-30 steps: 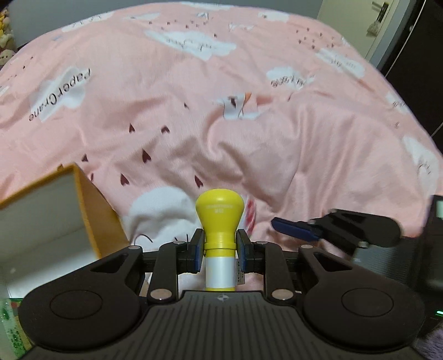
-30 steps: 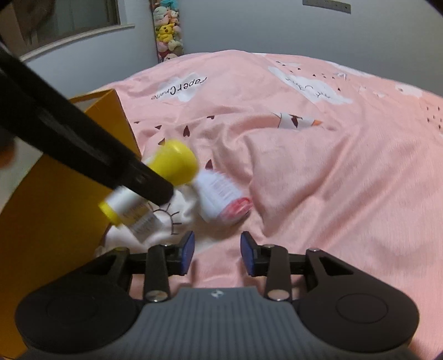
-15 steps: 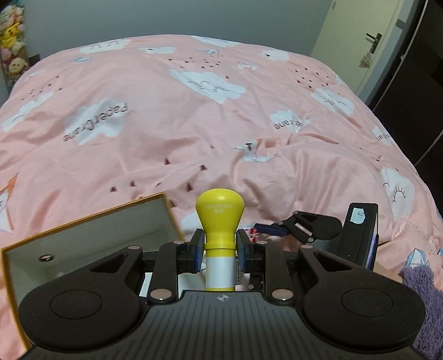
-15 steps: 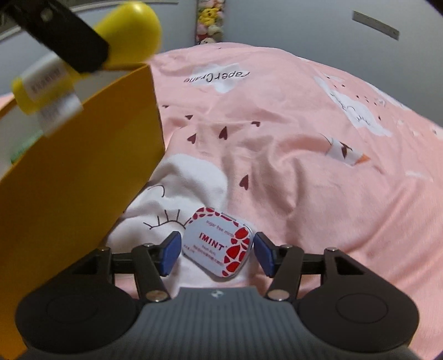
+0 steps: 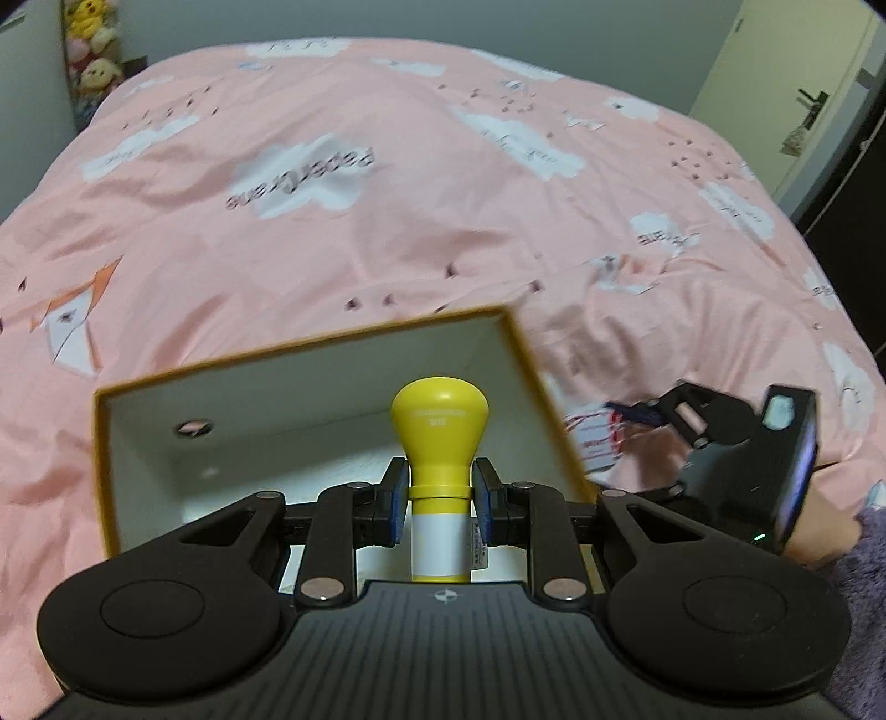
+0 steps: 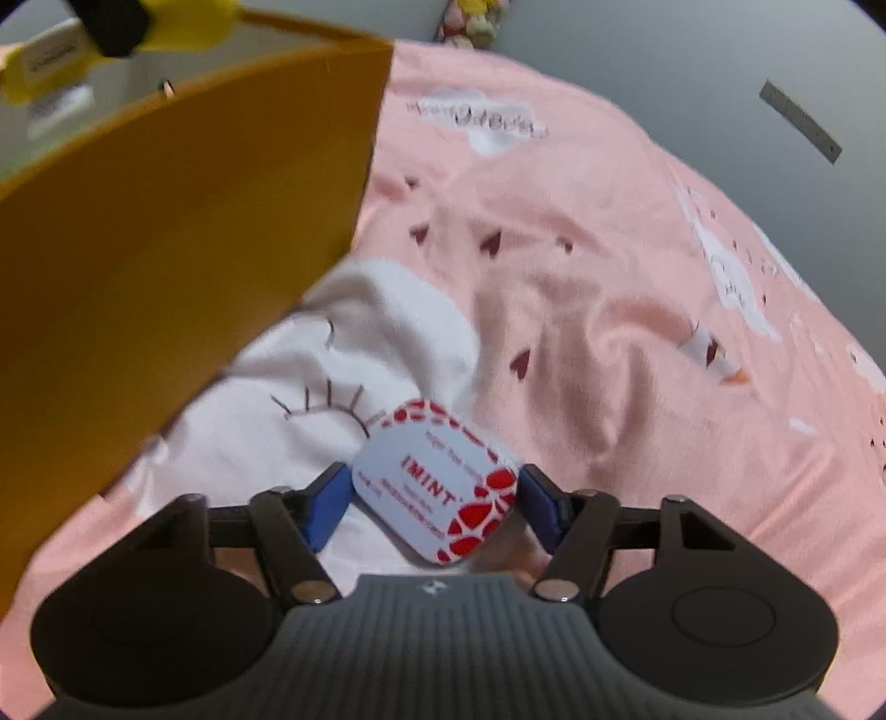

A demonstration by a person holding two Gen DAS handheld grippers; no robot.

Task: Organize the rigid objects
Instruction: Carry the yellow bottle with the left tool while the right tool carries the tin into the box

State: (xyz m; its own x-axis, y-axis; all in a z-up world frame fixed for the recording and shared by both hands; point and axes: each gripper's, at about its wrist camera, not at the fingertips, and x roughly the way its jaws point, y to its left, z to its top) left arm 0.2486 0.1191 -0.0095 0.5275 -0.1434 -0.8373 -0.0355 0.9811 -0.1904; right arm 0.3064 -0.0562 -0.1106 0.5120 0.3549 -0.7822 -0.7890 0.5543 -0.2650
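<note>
Holding the yellow bottle tight by its neck, the left gripper hangs over the open box in the middle of the left wrist picture. The bottle sits above the white inside of the box, not yet down in it. If the grip lets go too soon or off to one side, the bottle could hit the box rim and roll out onto the pink bedspread, which is soft and bumpy.

The right gripper has its blue pads on each side of the mint tin, low in the middle of the right wrist picture. I cannot tell if the pads are pressing it yet. The tin is flat and turned at a slant, so it could slip out or tip when lifted.

Only the right wrist picture shows the tin's red spots and the box's orange outside wall. Only the left wrist picture shows the inside of the box and some plush toys at the upper left
</note>
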